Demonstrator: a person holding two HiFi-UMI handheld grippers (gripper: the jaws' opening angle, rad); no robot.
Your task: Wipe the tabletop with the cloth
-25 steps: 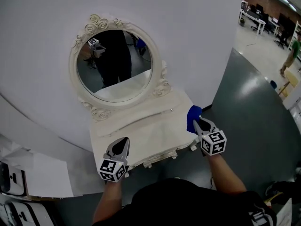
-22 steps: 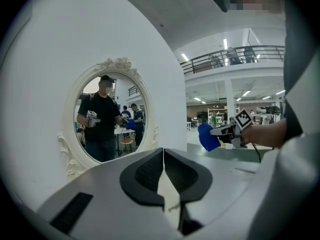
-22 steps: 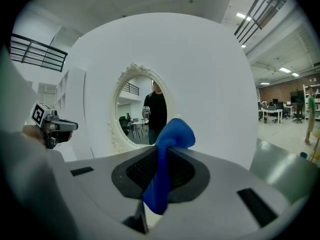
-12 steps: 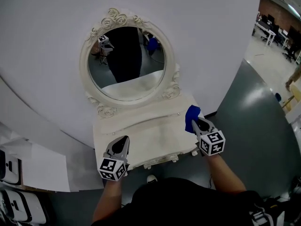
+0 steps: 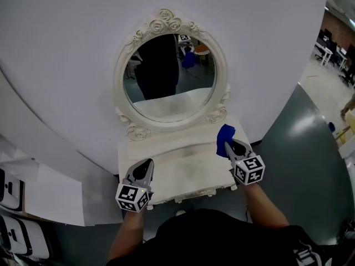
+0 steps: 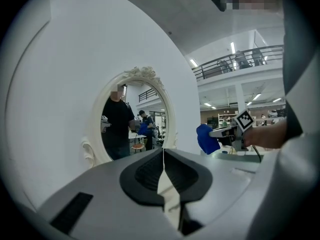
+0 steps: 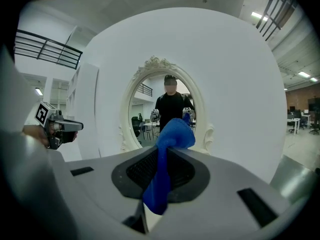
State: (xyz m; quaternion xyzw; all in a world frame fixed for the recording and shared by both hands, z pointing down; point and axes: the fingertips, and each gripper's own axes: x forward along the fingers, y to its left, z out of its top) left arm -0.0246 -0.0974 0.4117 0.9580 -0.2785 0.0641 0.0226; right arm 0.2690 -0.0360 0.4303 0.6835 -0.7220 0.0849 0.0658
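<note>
The right gripper (image 5: pixel 231 145) is clamped on the blue cloth (image 5: pixel 224 137), which runs lengthwise between the jaws and bunches past their tips toward the round mirror (image 5: pixel 169 79), at the back right corner of the white tabletop (image 5: pixel 183 162). The left gripper (image 5: pixel 145 166), jaws pressed together on nothing, sits at the front left edge; grey floor (image 5: pixel 302 148) lies off the right side

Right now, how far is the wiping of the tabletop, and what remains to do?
Done: the blue cloth is picked up, clamped in the right tool. In hand: that tool holds it over the right rear corner of the tabletop; contact cannot be judged. The left tool is shut, empty, near the front left edge. Left: seemingly the whole wipe; a greyish patch shows mid-surface.
</note>
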